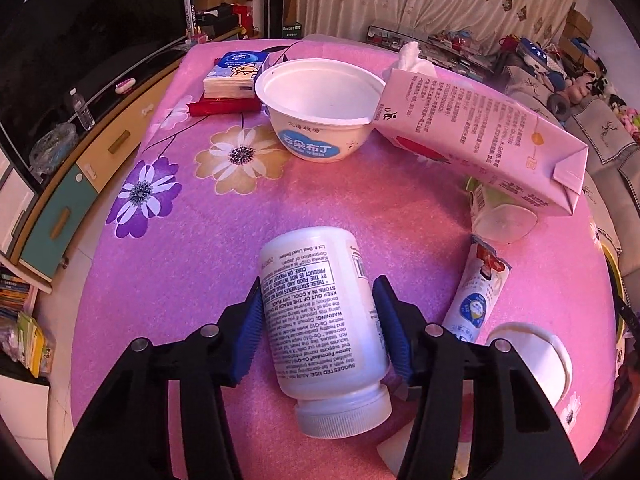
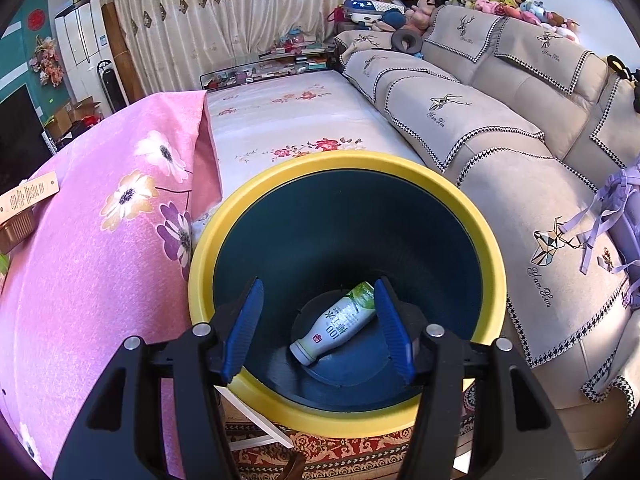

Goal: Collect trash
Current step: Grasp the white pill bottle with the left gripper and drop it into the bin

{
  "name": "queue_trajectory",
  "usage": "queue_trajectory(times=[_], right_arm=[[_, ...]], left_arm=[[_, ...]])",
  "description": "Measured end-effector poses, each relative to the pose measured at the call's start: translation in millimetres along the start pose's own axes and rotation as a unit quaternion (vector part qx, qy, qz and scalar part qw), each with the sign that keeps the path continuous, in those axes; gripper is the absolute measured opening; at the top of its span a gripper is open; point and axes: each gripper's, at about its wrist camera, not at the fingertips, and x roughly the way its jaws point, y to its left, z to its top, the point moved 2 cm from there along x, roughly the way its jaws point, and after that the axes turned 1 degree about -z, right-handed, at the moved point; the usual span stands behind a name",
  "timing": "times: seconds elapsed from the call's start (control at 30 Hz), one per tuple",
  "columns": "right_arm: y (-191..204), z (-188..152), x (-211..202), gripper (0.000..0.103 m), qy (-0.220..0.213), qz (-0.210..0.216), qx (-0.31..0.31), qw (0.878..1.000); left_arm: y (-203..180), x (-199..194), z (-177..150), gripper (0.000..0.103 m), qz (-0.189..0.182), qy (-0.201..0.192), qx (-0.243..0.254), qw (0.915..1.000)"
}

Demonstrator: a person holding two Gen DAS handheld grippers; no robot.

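A white pill bottle [image 1: 320, 320] with a printed label lies on its side on the pink flowered tablecloth [image 1: 192, 248], its cap towards me. My left gripper [image 1: 319, 284] straddles it, with both blue pads against its sides. In the right wrist view my right gripper [image 2: 319, 284] hangs open above a dark bin with a yellow rim [image 2: 344, 160]. A white and green drink bottle [image 2: 336, 324] lies at the bin's bottom, well below the fingers, which hold nothing.
Further back on the table are a white pudding bowl [image 1: 320, 100], a tilted pink carton [image 1: 480, 132], a tissue pack [image 1: 236, 74], a squashed cup [image 1: 500, 216], a snack tube [image 1: 478, 292] and a paper cup [image 1: 532, 356]. A sofa [image 2: 500, 152] stands right of the bin.
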Motion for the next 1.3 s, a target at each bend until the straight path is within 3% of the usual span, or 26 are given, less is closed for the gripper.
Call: queue_trajectory(times=[0.2,0.47,0.7,0.93,1.13,1.3], right_arm=[[-1,0,-2,0.055,-0.004,0.002,0.001,1.0],[-2,3,-8,0.055,-0.014,0.002,0.002,1.0],[-4,4,-13,0.055,-0.021,0.006,0.003,1.0],[-20,10,-28,0.055,-0.042,0.001,0.011,0.999],[-41,13,-32,0.055,-0.049,-0.005,0.016,0.999],[-66,14,-30,0.055,-0.05,-0.012,0.022,0.998]], left_arm=[[3,-6,3,0.05,0.005,-0.017,0.002,0.9998],[-8,-76,13,0.048,0.022,-0.101,0.022,0.9943],[-53,-137,11,0.048,-0.017,-0.156,0.06,0.9857],[-151,-162,-2,0.048,-0.105,-0.156,0.14,0.9721],[-274,-141,-25,0.048,-0.189,-0.115,0.224,0.9493],[-376,-122,-42,0.048,-0.234,-0.095,0.274,0.9279]])
